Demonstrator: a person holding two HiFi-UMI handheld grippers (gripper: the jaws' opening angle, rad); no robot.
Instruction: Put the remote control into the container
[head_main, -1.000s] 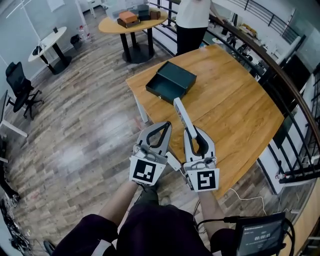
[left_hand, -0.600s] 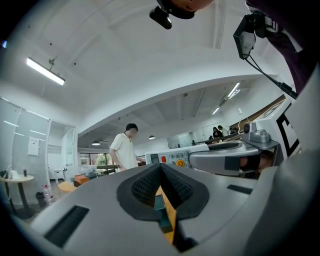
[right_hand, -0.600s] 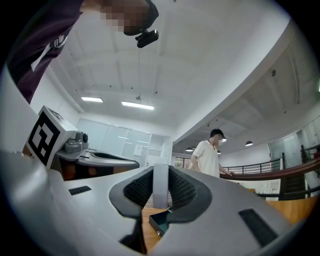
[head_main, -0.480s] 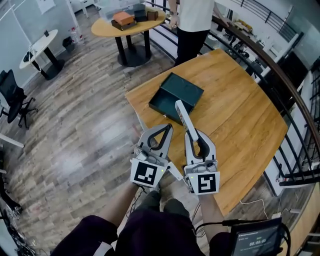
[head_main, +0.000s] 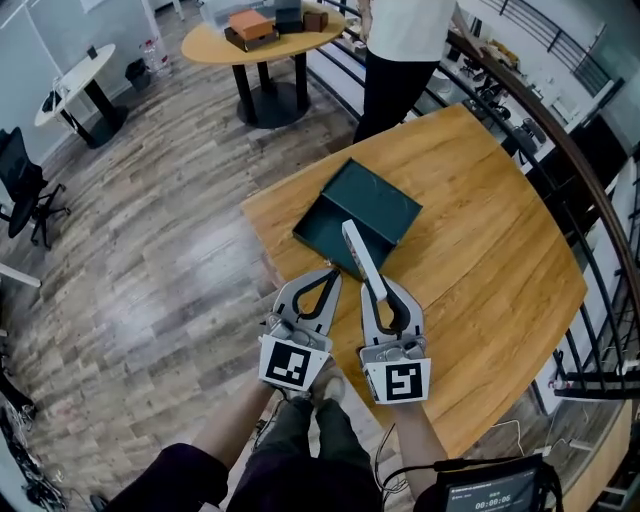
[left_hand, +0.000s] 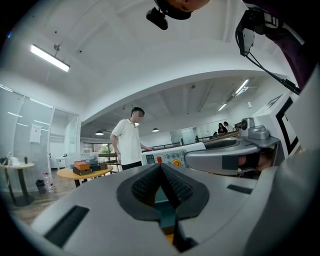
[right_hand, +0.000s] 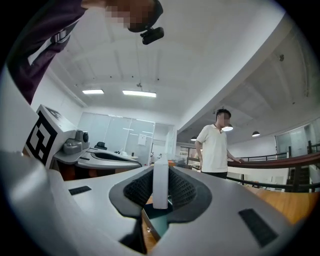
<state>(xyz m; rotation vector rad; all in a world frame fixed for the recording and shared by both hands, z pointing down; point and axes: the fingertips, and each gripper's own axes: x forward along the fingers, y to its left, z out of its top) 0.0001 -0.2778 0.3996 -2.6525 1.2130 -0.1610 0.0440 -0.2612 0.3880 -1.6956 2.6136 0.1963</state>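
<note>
A dark green open container (head_main: 372, 203) lies on the wooden table (head_main: 480, 250). My right gripper (head_main: 379, 287) is shut on a long white remote control (head_main: 359, 254), gripping its near end. The remote points forward and its far tip reaches over the container's near wall. In the right gripper view the remote (right_hand: 160, 182) stands on edge between the pads of that gripper (right_hand: 160, 189), with the container (right_hand: 161, 215) below. My left gripper (head_main: 328, 273) hangs shut and empty just left of it, off the table's edge. In the left gripper view the left gripper (left_hand: 161, 168) shows pads meeting, and the remote (left_hand: 167, 158) is to its right.
A person in a white shirt (head_main: 408, 30) stands at the table's far side. Behind is a round table (head_main: 262, 38) with boxes. A dark railing (head_main: 590, 190) runs along the right. An office chair (head_main: 22, 190) stands at far left, and a screen (head_main: 495, 492) sits at bottom right.
Both grippers have come nearer to the container. The remote's far tip, which was short of the container, now overlaps its near wall. The right gripper's hold is unchanged.
</note>
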